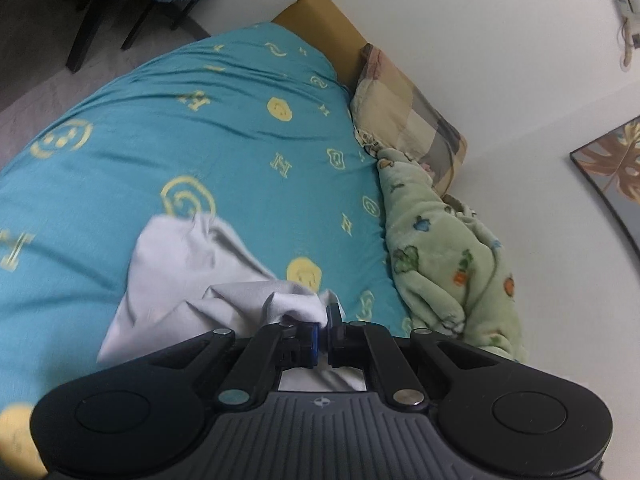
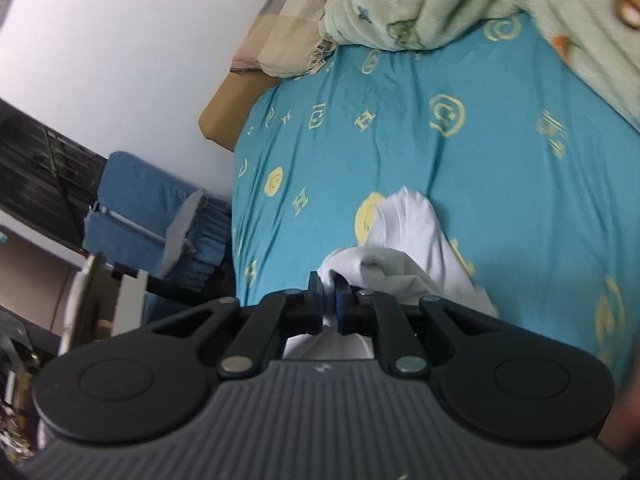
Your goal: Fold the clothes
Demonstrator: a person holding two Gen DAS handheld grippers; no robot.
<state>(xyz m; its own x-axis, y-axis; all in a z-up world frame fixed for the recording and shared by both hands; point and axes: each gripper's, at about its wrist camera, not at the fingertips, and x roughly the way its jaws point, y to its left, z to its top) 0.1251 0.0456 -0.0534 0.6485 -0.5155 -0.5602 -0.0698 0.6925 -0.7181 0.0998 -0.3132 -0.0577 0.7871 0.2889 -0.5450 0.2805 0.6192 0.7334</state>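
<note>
My left gripper (image 1: pixel 322 330) pinches the white cloth (image 1: pixel 180 272) over the bed (image 1: pixel 200 148); my right gripper (image 2: pixel 329 302) also grips this cloth (image 2: pixel 408 236).

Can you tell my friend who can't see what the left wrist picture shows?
The left gripper is shut on a bunched white garment trailing over a teal bedsheet with yellow symbols. A green fleece blanket and checked pillow lie along the wall.

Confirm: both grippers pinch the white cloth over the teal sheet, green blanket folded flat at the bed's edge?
Not folded flat. The green blanket lies bunched in a heap, per the left wrist view. Otherwise right: left gripper and right gripper pinch the white cloth over the teal sheet.
</note>
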